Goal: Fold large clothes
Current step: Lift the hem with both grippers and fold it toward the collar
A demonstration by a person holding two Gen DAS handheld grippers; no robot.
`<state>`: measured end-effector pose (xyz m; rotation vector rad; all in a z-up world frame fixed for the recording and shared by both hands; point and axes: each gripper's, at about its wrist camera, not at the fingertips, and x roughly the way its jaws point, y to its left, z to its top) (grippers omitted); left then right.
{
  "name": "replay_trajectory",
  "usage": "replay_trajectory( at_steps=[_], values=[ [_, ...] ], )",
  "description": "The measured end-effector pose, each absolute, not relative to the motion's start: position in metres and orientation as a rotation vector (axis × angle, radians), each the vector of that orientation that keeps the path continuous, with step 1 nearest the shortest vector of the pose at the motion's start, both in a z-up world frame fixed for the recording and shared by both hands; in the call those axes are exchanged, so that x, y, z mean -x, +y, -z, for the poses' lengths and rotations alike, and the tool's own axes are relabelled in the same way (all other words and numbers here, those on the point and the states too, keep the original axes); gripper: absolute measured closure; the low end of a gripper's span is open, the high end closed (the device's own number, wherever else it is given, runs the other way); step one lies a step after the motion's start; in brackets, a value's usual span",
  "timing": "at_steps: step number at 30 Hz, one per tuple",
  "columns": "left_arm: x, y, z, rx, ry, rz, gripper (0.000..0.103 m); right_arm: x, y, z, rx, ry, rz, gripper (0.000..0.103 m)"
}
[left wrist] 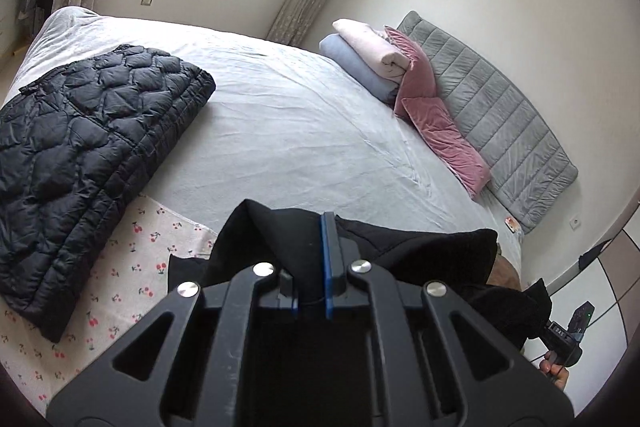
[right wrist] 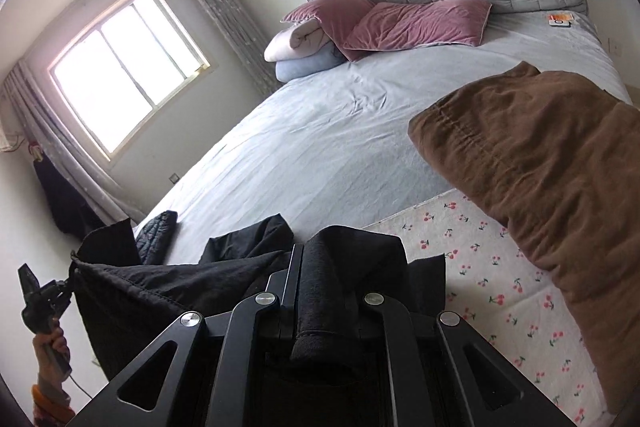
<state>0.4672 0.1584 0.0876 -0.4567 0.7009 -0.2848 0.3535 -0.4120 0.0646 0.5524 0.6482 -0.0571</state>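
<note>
Two claws are each clamped on one black garment [right wrist: 168, 287], held stretched between them above the near edge of the bed [left wrist: 300, 131]: left claw [left wrist: 320, 227], right claw [right wrist: 316, 267].

Risk: both grips take only a bunched fold, so the cloth could slip free under tension, or its hanging part could drag across the cherry-print sheet [right wrist: 492, 267].

Left view alone shows the quilted jacket [left wrist: 80, 155] in full. Right view alone shows the brown blanket [right wrist: 552, 167].
</note>
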Motion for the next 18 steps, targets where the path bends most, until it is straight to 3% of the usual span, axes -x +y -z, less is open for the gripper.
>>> replay_trajectory(
  at_steps=[6, 10, 13, 15, 17, 18],
  values=[
    [-0.529, 0.141, -0.011, 0.435, 0.737, 0.192, 0.093, -0.429, -0.423, 0.004, -0.564, 0.738, 0.091, 0.091],
    [-0.551, 0.135, 0.033, 0.450, 0.870, 0.192, 0.090, -0.449, -0.442, 0.048, -0.721, 0.825, 0.054, 0.079],
    [-0.548, 0.147, 0.030, 0.512, 0.890, 0.255, 0.081, -0.439, -0.462, 0.041, -0.842, 0.783, -0.067, 0.073],
    [-0.542, 0.156, 0.015, 0.514, 0.876, 0.289, 0.056, -0.430, -0.474, 0.025, -0.866, 0.733, -0.100, 0.062],
    [-0.533, 0.165, -0.003, 0.465, 0.822, 0.257, 0.021, -0.421, -0.483, 0.009, -0.842, 0.676, -0.089, 0.042],
    [-0.529, 0.171, -0.010, 0.434, 0.771, 0.244, 0.017, -0.416, -0.486, 0.000, -0.799, 0.647, -0.056, 0.039]
  ],
)
